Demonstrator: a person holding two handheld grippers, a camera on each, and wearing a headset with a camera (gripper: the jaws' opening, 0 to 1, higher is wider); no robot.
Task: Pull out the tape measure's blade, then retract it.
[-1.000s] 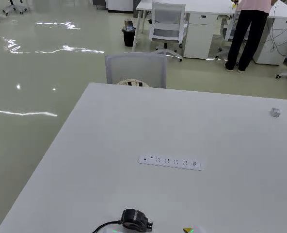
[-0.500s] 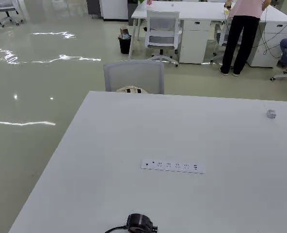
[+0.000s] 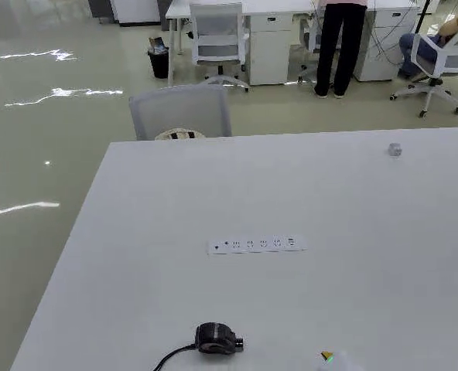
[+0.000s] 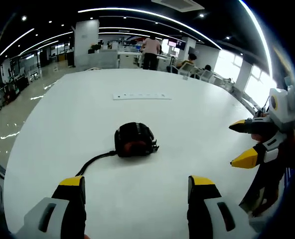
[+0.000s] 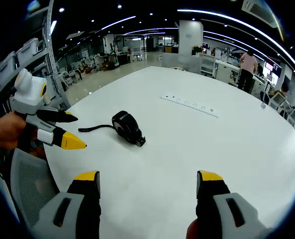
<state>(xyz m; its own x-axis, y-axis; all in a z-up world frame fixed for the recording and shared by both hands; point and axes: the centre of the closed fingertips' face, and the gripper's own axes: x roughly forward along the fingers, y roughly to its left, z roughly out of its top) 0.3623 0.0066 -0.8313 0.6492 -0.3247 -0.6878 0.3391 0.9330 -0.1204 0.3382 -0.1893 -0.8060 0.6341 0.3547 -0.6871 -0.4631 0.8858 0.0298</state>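
A black tape measure (image 3: pixel 217 338) lies on its side close to the near edge of a white worktable (image 3: pixel 368 232), with its black wrist strap (image 4: pixel 95 160) trailing off to the left across the surface in the left gripper view. The left gripper (image 4: pixel 136 181) hangs just short of it, yellow-tipped jaws spread wide and gripping nothing, the tape measure centred ahead of the gap and clear of both tips. The right gripper (image 5: pixel 148 176) is likewise wide open and empty-handed, held above the tabletop with the tape measure ahead and to its left, well apart. Each gripper appears at the edge of the other's view, jaws parted. Farther back along the middle of the table runs a white power strip (image 3: pixel 256 245), and a small grey object (image 3: pixel 394 149) rests toward the far right corner. A grey mesh chair (image 3: pixel 180 112) stands at the far end, and a person (image 3: pixel 339 39) stands at desks beyond.
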